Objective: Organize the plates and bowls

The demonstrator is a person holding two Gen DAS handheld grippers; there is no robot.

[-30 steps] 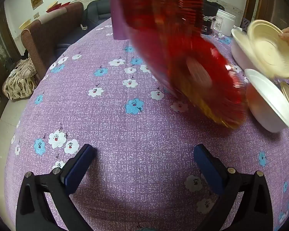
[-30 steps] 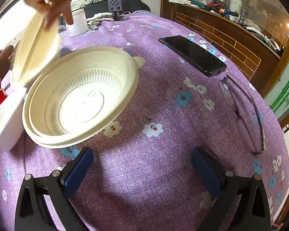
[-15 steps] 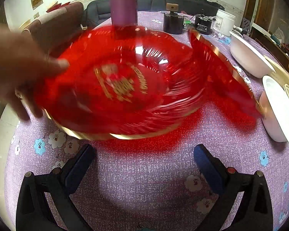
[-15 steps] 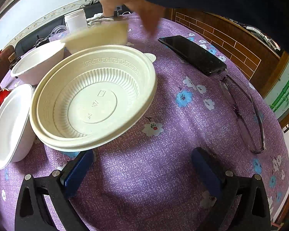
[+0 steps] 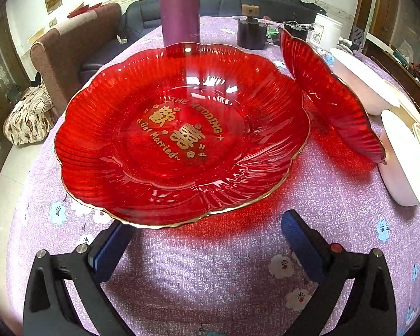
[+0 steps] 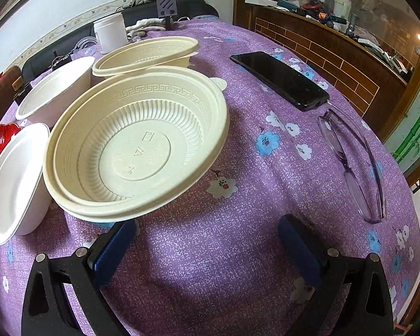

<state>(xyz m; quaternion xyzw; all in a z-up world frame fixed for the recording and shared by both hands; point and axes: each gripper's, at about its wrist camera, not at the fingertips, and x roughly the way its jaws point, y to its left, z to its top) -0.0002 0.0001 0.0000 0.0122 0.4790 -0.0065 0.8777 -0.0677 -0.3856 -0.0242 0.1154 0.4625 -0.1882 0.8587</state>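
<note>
A large red glass plate (image 5: 182,137) with gold lettering lies on the purple floral table just ahead of my open, empty left gripper (image 5: 207,240). A second red plate (image 5: 333,98) leans tilted at its right, beside two white bowls (image 5: 406,162). In the right wrist view a cream plastic bowl (image 6: 137,145) sits tilted just ahead of my open, empty right gripper (image 6: 207,240), its near rim above the left fingertip. Another cream bowl (image 6: 145,53) rests behind it against a white bowl (image 6: 56,89). A white bowl (image 6: 14,182) leans at the left.
A purple flask (image 5: 179,8), a dark jar (image 5: 250,32) and a white tub (image 5: 326,32) stand at the table's far side. A black phone (image 6: 280,79) and clear glasses (image 6: 352,162) lie to the right. A sofa (image 5: 70,44) stands beyond the left edge.
A hand has set the large red plate down flat in front of my left gripper and withdrawn. Another hand has placed the second cream bowl behind the first and left. Both grippers stayed still.
</note>
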